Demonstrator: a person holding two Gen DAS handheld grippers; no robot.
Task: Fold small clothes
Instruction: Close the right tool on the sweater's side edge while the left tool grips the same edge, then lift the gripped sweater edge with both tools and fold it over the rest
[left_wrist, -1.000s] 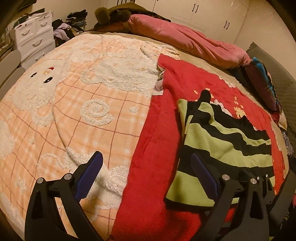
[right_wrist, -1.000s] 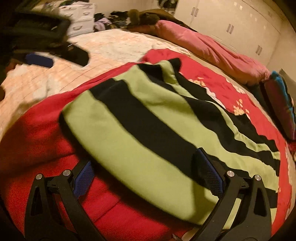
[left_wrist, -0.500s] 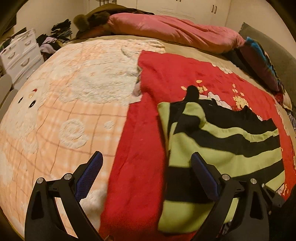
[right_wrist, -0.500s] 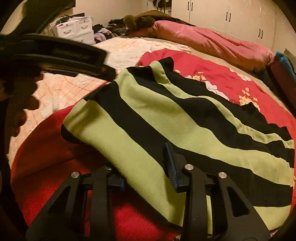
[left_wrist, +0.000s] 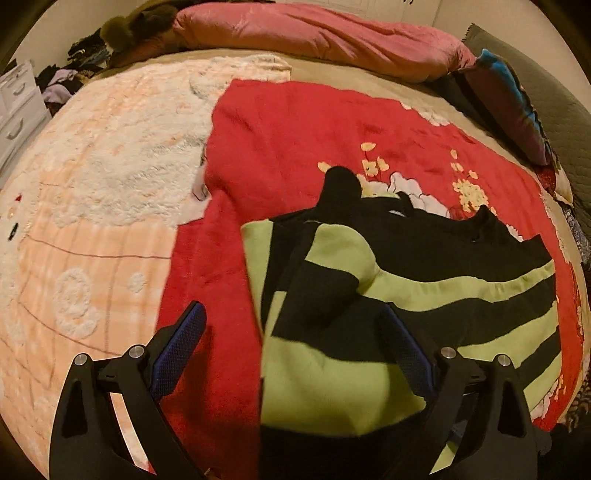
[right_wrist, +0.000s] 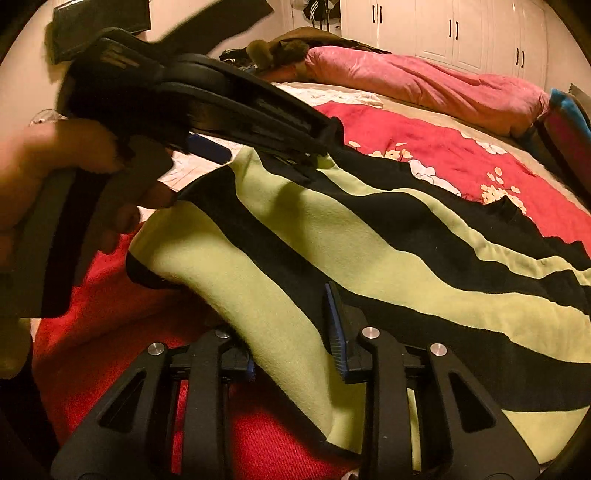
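Right wrist view first: our right gripper (right_wrist: 295, 343) had just been closing, and it now pinched the near hem of the striped top (right_wrist: 369, 236), green-and-black cloth bunched between the pads at about 6 o'clock in that picture. A second before, those jaws stood wide with the hem merely lying between them, so the first hold was made.

In the left wrist view, our left gripper (left_wrist: 291, 343) had swung across from the peach blanket (left_wrist: 92, 229) at 9 o'clock and now hung over the top's left edge, one pad above the red blanket (left_wrist: 288, 122), the other above the stripes. Its jaws had eased in a touch yet stayed spread, gripping nothing. From the right wrist view we saw that tool and the hand (right_wrist: 62, 173) carrying it looming at 10 o'clock above the cloth.

The top lay on the red blanket, partly doubled along its left side, neck end toward 12 o'clock in the left wrist view.

We judged the fold only begun: one corner secured, the other side not yet taken. The next move looked like dropping the left jaws onto that left edge, so both ends could lift together.
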